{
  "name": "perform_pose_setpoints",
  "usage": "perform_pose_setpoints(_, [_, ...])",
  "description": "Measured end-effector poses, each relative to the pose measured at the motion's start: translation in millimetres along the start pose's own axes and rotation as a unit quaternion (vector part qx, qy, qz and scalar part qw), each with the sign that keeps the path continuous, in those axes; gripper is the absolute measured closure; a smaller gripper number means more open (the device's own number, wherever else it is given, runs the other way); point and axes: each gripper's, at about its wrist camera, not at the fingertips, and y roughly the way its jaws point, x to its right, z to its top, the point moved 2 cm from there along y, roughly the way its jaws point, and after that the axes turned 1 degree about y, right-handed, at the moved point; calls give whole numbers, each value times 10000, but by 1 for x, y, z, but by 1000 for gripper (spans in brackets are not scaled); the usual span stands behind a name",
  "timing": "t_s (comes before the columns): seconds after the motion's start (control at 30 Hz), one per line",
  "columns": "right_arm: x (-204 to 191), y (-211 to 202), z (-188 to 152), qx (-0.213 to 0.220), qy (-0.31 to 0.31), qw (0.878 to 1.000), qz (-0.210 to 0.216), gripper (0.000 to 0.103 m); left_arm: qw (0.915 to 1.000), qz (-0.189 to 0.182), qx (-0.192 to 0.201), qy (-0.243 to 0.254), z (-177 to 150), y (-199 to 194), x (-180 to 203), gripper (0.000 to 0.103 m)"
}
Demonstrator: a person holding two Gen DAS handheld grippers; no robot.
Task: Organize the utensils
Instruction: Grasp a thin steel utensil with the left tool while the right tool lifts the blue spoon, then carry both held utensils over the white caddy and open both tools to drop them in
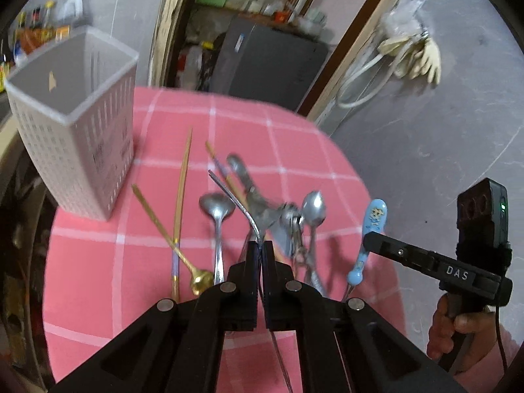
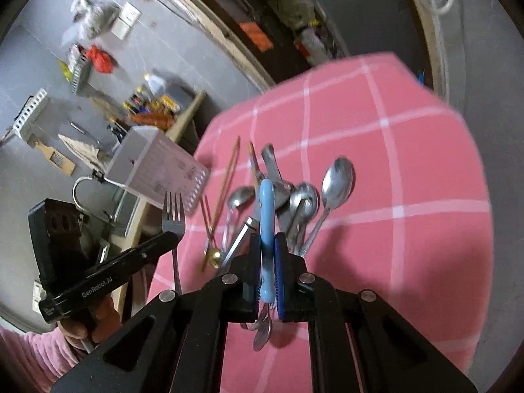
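While both claws hold something lifted off the pile, the step in hand looks to be carrying each piece over to the white slotted basket (image 1: pixel 75 124), which stands upright at the far left of the pink checked table (image 1: pixel 327 170) and, as far as its open mouth shows, has nothing in it yet. Going left to right, the left claw (image 1: pixel 261 245) is pinched tight on the thin handle of a steel fork (image 2: pixel 173 209), tines up, so it should tip that fork handle-down and lower it straight into the basket rather than drop it across the rim. Between basket and claws lie gold chopsticks (image 1: pixel 181 196), a gold spoon (image 1: pixel 199 280) and several steel spoons (image 1: pixel 217 209), left on the table. The right claw (image 2: pixel 267 245) is clamped on the blue cartoon-handled spoon (image 2: pixel 267 222); I judge it should follow once the fork is in, keeping clear of the left claw.
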Motion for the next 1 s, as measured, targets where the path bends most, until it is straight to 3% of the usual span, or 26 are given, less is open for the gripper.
perform_pose_setpoints(0.27, [-43, -51, 37, 931, -482, 9945, -4, 96, 9958, 25, 895, 164, 45, -51, 6, 100])
perform_pose_setpoints(0.5, [-106, -67, 97, 1648, -1056, 9796, 458, 96, 9797, 398, 1950, 232, 100, -103, -13, 100])
perform_pose_setpoints(0.77, [-190, -17, 146, 2090, -1634, 9579, 1102, 96, 9566, 1092, 2699, 153, 156, -127, -71, 100])
perform_pose_setpoints(0.9, [-215, 19, 145, 2117, -1915, 9509, 1200, 96, 9476, 1364, 2889, 34, 166, -122, -102, 100])
perform_pose_setpoints(1.0, [-227, 47, 141, 2048, -2161, 9484, 1092, 96, 9455, 1423, 2927, -14, 167, -110, -120, 100])
